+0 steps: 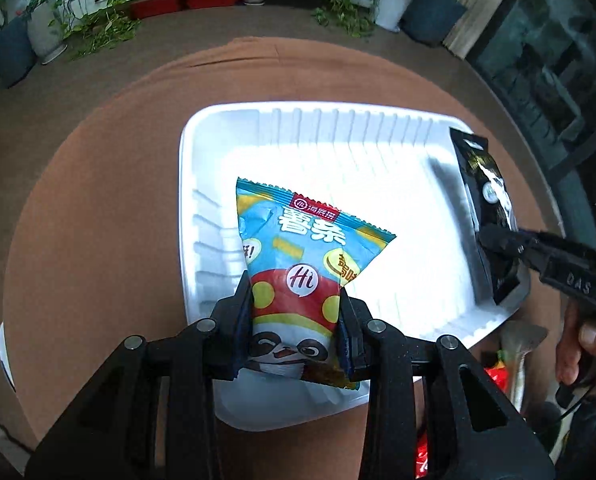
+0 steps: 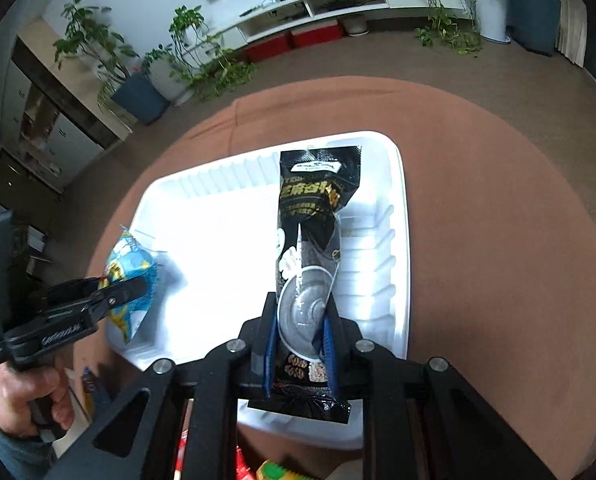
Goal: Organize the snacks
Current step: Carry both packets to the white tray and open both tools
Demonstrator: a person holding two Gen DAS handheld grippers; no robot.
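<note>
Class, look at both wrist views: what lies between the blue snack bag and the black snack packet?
Only bare floor of the white tray separates the blue snack bag from the black snack packet; nothing else lies there. The right wrist view shows it best.

A home living room: a long low white media cabinet (image 2: 338,4) along the wall, trailing green potted plants (image 2: 201,60) on brown carpet (image 2: 378,60), red storage boxes (image 1: 185,2) beneath.
</note>
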